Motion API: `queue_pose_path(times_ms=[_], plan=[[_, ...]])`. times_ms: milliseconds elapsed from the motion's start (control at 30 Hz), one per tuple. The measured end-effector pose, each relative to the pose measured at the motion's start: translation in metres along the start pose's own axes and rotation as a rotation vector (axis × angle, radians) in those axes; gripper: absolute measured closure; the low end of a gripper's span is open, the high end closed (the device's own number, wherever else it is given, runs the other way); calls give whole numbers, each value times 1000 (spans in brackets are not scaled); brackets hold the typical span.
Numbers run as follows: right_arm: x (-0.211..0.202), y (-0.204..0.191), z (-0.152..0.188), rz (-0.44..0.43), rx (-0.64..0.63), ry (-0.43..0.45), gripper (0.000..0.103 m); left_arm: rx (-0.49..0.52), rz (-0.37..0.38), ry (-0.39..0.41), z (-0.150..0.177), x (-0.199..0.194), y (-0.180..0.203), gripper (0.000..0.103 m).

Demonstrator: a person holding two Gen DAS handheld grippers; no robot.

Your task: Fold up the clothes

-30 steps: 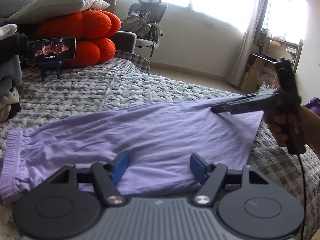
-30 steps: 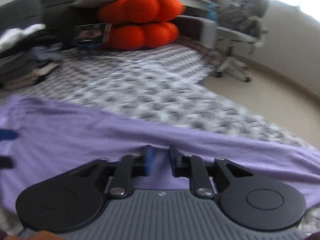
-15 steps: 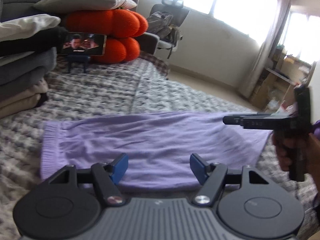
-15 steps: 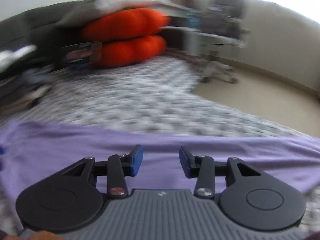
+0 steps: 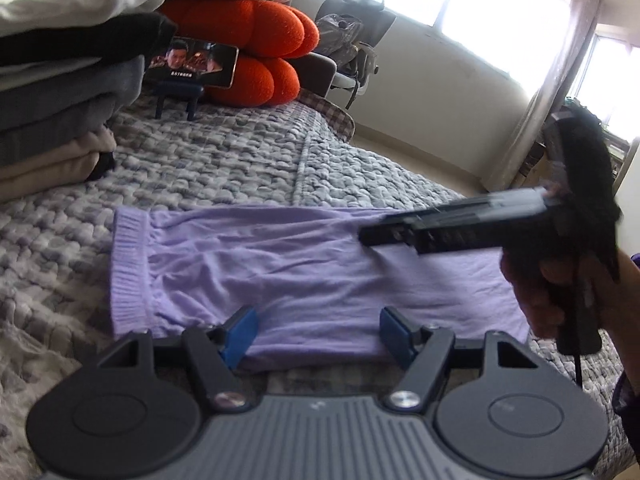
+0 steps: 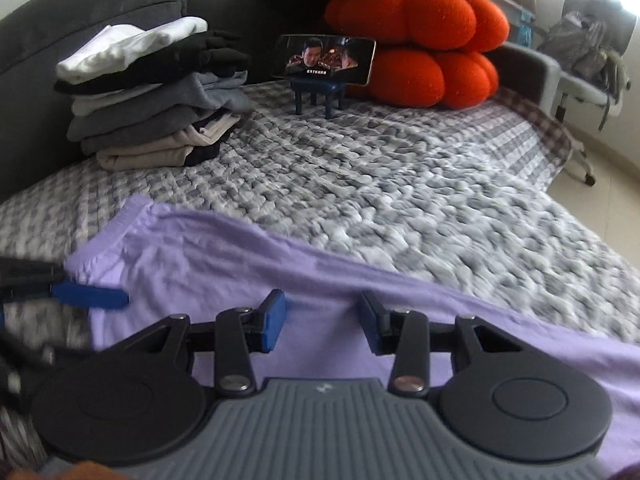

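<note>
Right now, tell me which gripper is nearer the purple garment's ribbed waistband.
Left. The left gripper sits at the purple garment's near edge, close to its ribbed waistband; the right gripper hovers farther along the garment.

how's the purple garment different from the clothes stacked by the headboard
The purple garment lies spread out flat in a single piece near both claws; the stacked clothes are folded and piled several layers high, farther back. The garment is one lilac colour with a ribbed band at one end; the stack mixes white, black, grey and beige pieces. Both rest on the grey quilted bedspread.
</note>
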State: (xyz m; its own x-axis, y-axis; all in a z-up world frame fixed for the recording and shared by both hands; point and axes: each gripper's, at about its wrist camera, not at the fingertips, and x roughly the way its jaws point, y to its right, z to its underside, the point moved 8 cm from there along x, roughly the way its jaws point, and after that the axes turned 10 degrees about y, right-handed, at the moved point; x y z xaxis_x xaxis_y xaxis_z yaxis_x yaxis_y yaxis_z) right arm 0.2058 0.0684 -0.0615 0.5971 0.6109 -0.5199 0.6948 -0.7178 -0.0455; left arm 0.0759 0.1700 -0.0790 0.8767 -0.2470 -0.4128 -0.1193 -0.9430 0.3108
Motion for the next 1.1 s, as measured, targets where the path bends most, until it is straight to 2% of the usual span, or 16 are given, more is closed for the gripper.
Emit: queue_pose_path(times_ms=[100,233,300,333,367,400,500,633,700,867,1000,1100], plan=[[10,6,-7,45,-2,-6,63,3,-4,3,1,-1,0,33],[2,9,-17,52,31,54,63,13,-4,5,3,-2,3,33],[3,8,-14,43,8,40,63,12,-4,4,4,-3,3,33],[3,7,-12,38,-6,31,67,9,-6,4,4,-3,3,33],[4,6,-9,34,-19,21,80,6,-12,3,4,-3,2,33],[4,5,-7,29,-33,12,86,7,-18,2,4,-3,1,33],[7,-1,-5,31,-107,-3,90,19,-30,2,5,-2,2,33],[13,-11,-4,49,-234,-15,102,17,-31,2,5,-2,0,33],[13,-13,-8,73,-264,3,102,12,-39,7,5,-2,-1,33],[15,-6,-14,139,-246,64,103,9,-53,11,5,-4,0,33],[20,-7,-7,124,-248,52,103,-7,-44,10,4,-5,-2,33],[12,-12,-12,65,-228,59,92,-14,-38,9,4,-5,-2,33]])
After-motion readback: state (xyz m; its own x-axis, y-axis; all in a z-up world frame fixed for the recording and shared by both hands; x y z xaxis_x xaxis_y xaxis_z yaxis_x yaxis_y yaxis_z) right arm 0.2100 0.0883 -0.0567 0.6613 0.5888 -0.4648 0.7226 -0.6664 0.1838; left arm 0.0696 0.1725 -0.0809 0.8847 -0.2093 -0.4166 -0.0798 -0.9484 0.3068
